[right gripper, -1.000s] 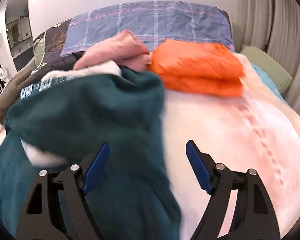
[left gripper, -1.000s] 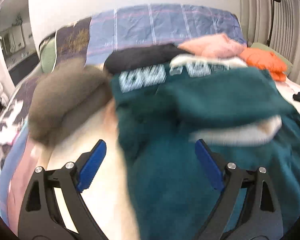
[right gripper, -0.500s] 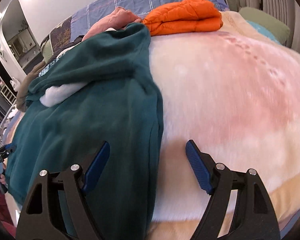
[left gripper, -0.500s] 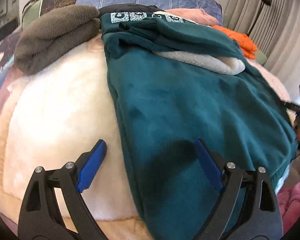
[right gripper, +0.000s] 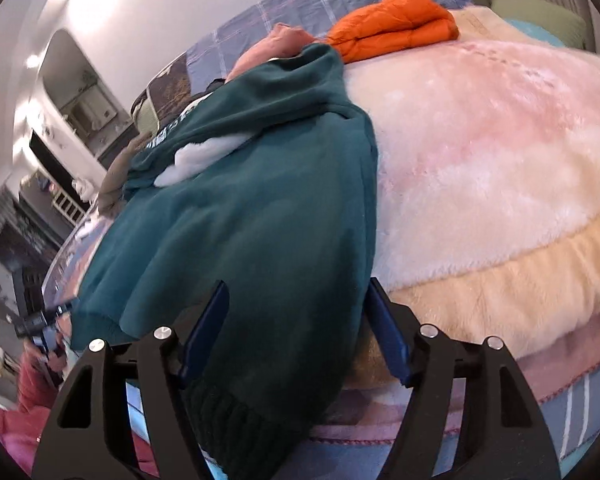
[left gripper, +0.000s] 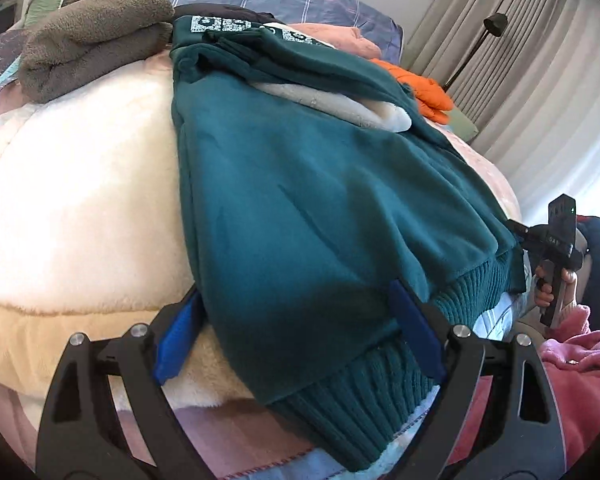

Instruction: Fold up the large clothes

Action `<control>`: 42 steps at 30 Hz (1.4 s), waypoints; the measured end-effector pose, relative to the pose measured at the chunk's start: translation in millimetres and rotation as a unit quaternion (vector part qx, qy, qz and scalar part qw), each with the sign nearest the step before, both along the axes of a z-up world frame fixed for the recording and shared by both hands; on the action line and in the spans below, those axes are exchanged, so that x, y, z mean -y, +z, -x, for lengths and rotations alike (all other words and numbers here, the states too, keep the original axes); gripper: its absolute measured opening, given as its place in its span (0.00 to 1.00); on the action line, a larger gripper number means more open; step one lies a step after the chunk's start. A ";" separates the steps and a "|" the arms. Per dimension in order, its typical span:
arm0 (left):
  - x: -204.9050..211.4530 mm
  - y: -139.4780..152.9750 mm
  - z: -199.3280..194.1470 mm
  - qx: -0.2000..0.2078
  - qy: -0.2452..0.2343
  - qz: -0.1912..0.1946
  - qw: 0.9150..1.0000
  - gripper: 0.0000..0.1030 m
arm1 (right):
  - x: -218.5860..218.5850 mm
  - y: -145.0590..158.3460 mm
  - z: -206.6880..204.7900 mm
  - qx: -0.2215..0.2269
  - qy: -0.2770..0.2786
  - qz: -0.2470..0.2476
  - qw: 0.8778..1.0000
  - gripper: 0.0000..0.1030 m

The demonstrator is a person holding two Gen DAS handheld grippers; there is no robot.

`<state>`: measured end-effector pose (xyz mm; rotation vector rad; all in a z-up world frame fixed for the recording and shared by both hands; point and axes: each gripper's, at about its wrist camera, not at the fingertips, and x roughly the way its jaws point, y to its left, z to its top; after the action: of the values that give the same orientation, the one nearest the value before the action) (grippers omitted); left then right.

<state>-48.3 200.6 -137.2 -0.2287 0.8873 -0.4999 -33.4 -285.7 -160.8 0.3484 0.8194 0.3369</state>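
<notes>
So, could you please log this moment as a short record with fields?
garment: teal sweatshirt, spread lengthwise on the fluffy blanket, ribbed hem hanging over the near edge
left tongs: open, straddling the left hem corner
right tongs: open, straddling the right hem corner
behind: grey fleece, orange jacket, both folded

The green sweater [left gripper: 300,208] hides the bed's [left gripper: 80,200] near edge beneath it. Its ribbed hem [right gripper: 236,420] covers the lower tips of both claws. The far room [right gripper: 60,128] at left is blurred.
</notes>
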 end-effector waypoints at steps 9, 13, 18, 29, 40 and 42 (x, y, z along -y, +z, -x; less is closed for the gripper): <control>9.7 2.2 -19.5 0.008 0.034 -0.019 0.999 0.44 | -2.7 -1.8 -2.8 -0.017 0.002 -0.039 0.999 0.53; -5.7 -3.5 -5.1 0.007 0.045 0.012 0.999 0.37 | 6.7 -4.4 9.7 -0.010 0.024 -0.062 0.998 0.53; 1.3 5.9 -15.0 0.020 0.053 0.025 0.998 0.19 | -3.5 -0.4 -13.8 -0.034 -0.002 -0.063 0.997 0.19; 10.8 141.9 36.7 0.202 0.063 0.061 0.975 0.17 | 28.8 132.9 33.4 0.141 -0.024 -0.170 0.975 0.17; 7.9 101.2 51.3 0.137 0.100 0.039 0.985 0.21 | 20.7 101.1 47.8 0.126 -0.036 -0.110 0.985 0.18; 2.8 96.6 44.8 0.133 0.110 0.049 0.984 0.22 | 20.9 99.1 38.3 0.127 -0.042 -0.113 0.985 0.18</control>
<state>-93.0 197.8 -40.7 -0.3373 0.5685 -0.3571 -71.7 -306.5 -61.8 0.5382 0.5161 0.3870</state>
